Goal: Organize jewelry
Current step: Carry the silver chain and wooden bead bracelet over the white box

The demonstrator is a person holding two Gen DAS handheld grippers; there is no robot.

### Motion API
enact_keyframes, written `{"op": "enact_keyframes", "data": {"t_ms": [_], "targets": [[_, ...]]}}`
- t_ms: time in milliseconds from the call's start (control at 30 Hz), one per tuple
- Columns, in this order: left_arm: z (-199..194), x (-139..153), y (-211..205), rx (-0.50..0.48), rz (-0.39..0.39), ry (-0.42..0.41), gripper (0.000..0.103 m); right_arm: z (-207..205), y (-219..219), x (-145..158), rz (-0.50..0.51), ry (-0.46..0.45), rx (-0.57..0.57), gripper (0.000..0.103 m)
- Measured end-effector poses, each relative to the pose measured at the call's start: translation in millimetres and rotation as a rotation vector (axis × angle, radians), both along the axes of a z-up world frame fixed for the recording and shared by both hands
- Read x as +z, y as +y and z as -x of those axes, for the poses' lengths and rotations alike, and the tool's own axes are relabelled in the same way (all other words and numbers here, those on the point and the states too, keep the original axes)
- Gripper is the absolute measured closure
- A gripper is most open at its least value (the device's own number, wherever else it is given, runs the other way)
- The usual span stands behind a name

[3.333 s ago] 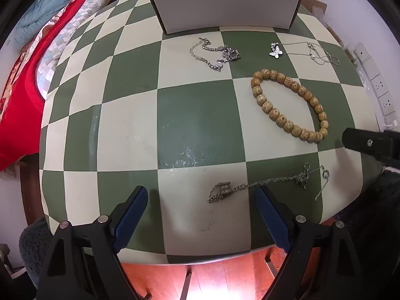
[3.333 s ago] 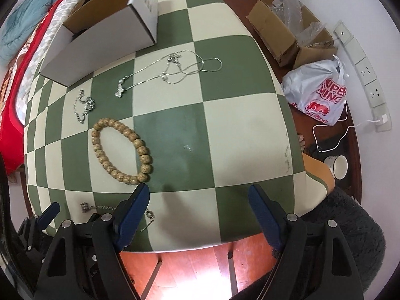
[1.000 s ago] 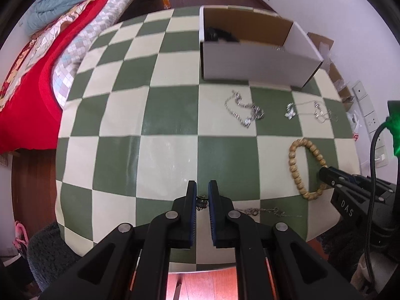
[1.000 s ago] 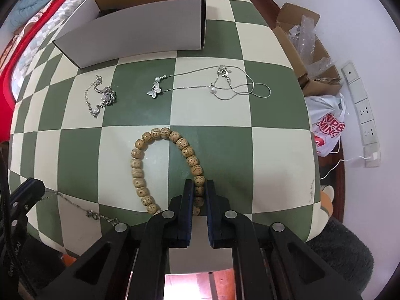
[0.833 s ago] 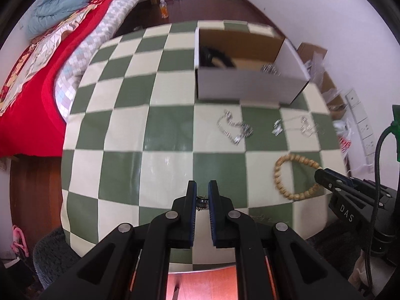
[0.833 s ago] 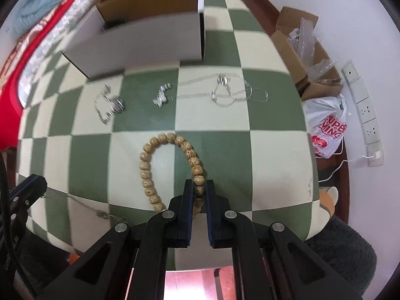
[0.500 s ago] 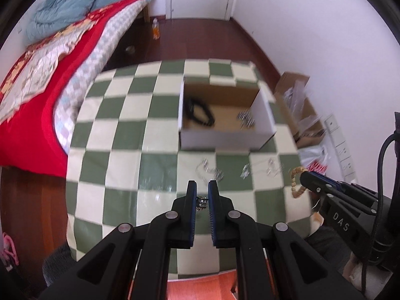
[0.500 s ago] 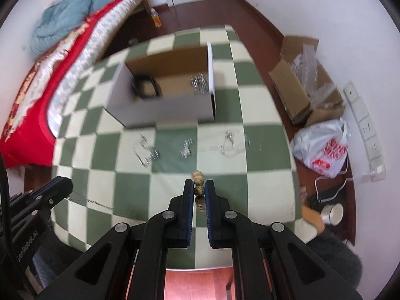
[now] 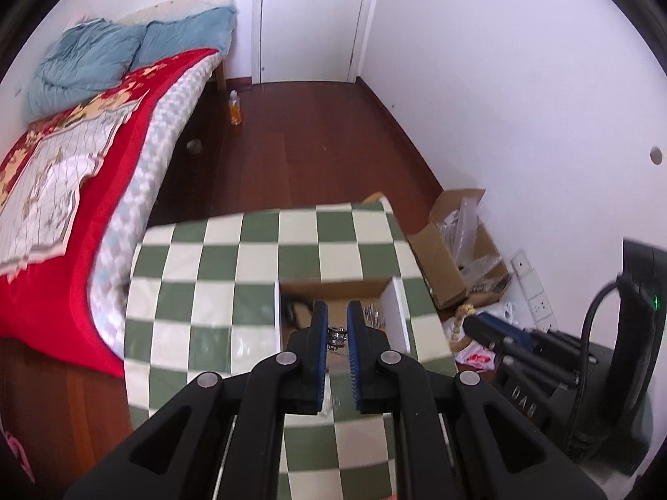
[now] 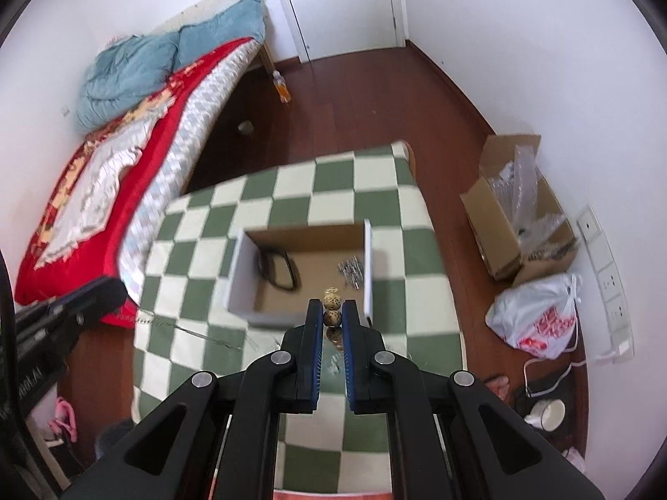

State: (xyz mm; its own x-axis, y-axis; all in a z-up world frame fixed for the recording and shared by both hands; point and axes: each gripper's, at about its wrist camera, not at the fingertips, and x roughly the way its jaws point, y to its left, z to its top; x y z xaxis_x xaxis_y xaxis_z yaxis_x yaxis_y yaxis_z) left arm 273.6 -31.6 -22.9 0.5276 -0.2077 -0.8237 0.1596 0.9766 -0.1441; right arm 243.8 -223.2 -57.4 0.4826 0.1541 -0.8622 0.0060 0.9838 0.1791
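My left gripper (image 9: 337,325) is shut on a silver chain (image 9: 337,336) and holds it high above the open cardboard box (image 9: 396,304); the chain also shows hanging from it in the right wrist view (image 10: 196,333). My right gripper (image 10: 332,314) is shut on the wooden bead bracelet (image 10: 332,310), high over the near edge of the box (image 10: 239,279). The bracelet also shows in the left wrist view (image 9: 458,325). The box holds a black band (image 10: 277,268) and a silver piece (image 10: 350,271). Other jewelry on the table is hidden or blurred behind the fingers.
The box sits on a green-and-cream checkered table (image 10: 200,225). A red-covered bed (image 10: 125,154) stands to the left. On the floor to the right are a cardboard box (image 10: 508,216), a white plastic bag (image 10: 537,316) and a cup (image 10: 546,414).
Both grippers have risen far above the table with their jewelry and moved forward over the box. The table and box look much smaller and lie further below.
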Motion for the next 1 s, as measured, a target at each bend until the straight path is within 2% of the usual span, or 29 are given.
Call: {"op": "enact_keyframes", "data": {"t_ms": [167, 300, 433, 600, 833, 1000], "targets": [[-31.3, -5.9, -4.5, -0.009, -0.009, 0.021, 0.097, -26.8, 4.7, 11.3, 0.006, -0.009, 0.011, 0.094], [-50.0, -30.5, -8.0, -0.020, -0.012, 0.078, 0.097, -46.5, 9.0, 1.2, -0.008, 0.018, 0.016, 0.094], [-62.2, -60.8, -6.2, -0.018, 0.020, 0.159, 0.097, -62.8, 16.8, -24.9, -0.015, 0.066, 0.025, 0.094], [-69.5, -86.3, -4.4, -0.008, 0.036, 0.215, 0.097, -72.5, 23.4, -65.9, -0.008, 0.138, 0.033, 0.094], [-78.2, -121.7, 4.7, 0.022, 0.011, 0.271, 0.096, -79.0, 16.4, -113.0, -0.050, 0.230, 0.020, 0.094], [-82.7, -143.6, 9.7, 0.038, -0.019, 0.303, 0.096, -85.0, 17.9, -128.8, -0.081, 0.268, 0.031, 0.094]]}}
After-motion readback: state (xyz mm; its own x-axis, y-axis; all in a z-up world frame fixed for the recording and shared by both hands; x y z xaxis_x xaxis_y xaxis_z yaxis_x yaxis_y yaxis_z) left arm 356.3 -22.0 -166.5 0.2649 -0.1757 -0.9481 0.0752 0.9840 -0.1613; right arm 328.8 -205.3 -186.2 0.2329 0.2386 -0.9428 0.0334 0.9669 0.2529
